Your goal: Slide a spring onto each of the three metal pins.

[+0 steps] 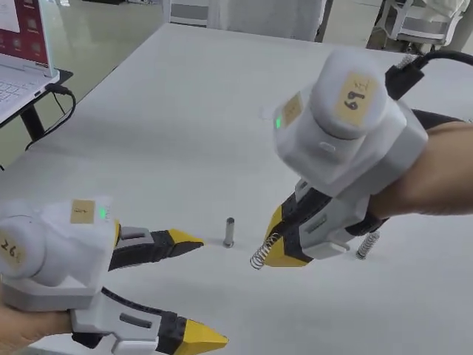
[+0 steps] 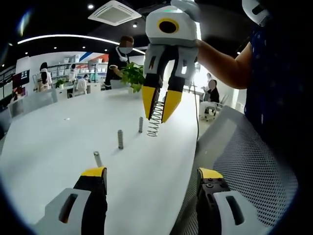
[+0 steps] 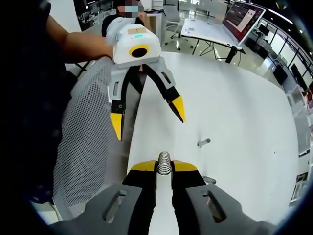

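Right gripper: yellow-tipped jaws pinched on coiled steel spring. Spring's free end hangs below tips, close over white worktop; contact cannot be told.
Bare grey metal pin: upright on worktop, just left of held spring, apart from it.
Left gripper: jaws spread wide, nothing between them; upper tip near bare pin, on its left.
Spring-sleeved pin: upright, right of right gripper.
Left gripper view: held spring hangs just beside far pin of row.
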`<state>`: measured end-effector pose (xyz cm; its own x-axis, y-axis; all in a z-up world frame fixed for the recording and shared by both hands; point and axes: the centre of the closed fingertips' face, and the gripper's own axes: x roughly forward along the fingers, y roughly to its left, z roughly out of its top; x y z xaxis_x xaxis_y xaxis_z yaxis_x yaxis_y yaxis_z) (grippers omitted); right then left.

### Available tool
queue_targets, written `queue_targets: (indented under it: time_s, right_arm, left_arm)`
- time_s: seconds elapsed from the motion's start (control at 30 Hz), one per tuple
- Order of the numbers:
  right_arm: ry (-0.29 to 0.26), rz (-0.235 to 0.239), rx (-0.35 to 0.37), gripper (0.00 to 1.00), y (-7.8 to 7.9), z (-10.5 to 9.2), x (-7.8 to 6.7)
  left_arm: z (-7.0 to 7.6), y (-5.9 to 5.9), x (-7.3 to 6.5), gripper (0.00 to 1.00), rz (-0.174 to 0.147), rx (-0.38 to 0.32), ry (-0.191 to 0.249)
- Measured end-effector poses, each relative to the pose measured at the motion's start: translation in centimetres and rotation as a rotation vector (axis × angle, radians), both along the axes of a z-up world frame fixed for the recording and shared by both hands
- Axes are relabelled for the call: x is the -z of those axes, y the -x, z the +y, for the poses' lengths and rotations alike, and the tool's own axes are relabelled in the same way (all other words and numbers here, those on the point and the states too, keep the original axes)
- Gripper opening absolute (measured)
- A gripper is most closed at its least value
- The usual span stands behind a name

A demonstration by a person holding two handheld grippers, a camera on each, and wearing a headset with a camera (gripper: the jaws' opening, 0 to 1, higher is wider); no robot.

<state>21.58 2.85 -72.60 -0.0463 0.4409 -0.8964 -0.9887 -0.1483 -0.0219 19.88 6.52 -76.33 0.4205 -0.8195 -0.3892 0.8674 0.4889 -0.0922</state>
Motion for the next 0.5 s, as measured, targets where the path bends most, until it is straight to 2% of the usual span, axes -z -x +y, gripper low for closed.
queue_targets:
  time_s: [0.17,0.37,0.5]
  right_arm:
    - [0.013,-0.025,0.0,0.08,-1.1,0.1,-0.3]
    - [0.01,-0.049,0.005,0.08,-2.5,0.9,-1.0]
    - [0.016,-0.061,0.003,0.08,-3.5,1.5,-0.9]
  left_arm:
    - [0.5,0.1,0.2,0.74,0.011,-0.027,-0.005]
    - [0.9,0.1,0.2,0.74,0.005,-0.048,0.003]
    - [1.1,0.2,0.1,0.75,0.003,-0.06,0.007]
